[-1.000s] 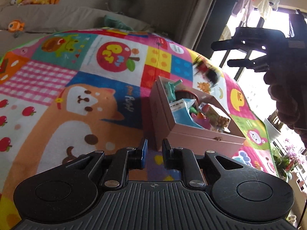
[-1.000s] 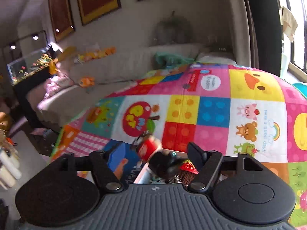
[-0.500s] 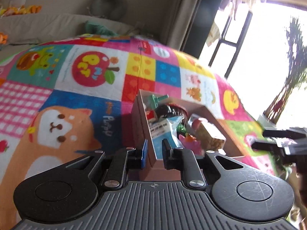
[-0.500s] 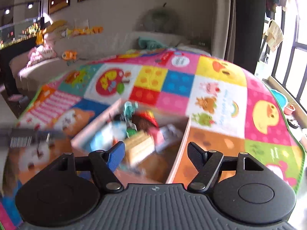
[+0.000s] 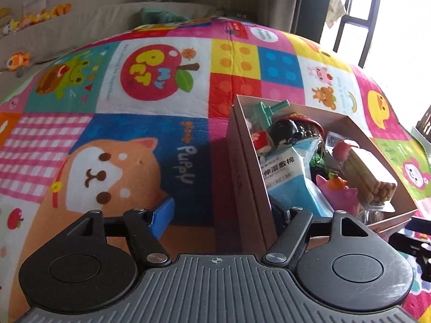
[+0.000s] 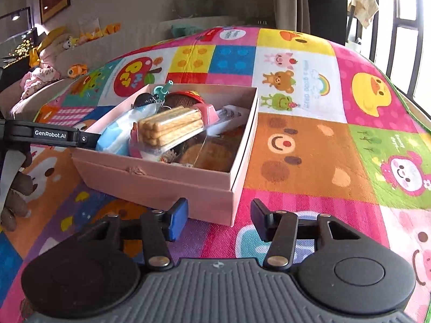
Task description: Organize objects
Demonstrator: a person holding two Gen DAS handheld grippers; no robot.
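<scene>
A pink cardboard box (image 6: 161,180) sits on the colourful play mat (image 6: 309,148), filled with several items: a clear pack of biscuit sticks (image 6: 169,127), a blue wet-wipe pouch (image 5: 288,177), a black toy (image 5: 282,132) and a teal toy (image 5: 266,110). My left gripper (image 5: 223,212) is open, its fingers straddling the box's left wall (image 5: 242,167). It shows in the right wrist view (image 6: 89,140) at the box's left edge. My right gripper (image 6: 218,218) is open and empty, just in front of the box's near right corner.
A beige sofa (image 6: 113,45) with plush toys stands behind the mat. Windows and a dark curtain (image 6: 326,2) are at the right. The mat (image 5: 134,107) left of the box shows a puppy picture.
My left gripper has opened and moved in on the box's left wall. My right gripper let go of the toy into the box, came down and drew back to the box's near corner.
</scene>
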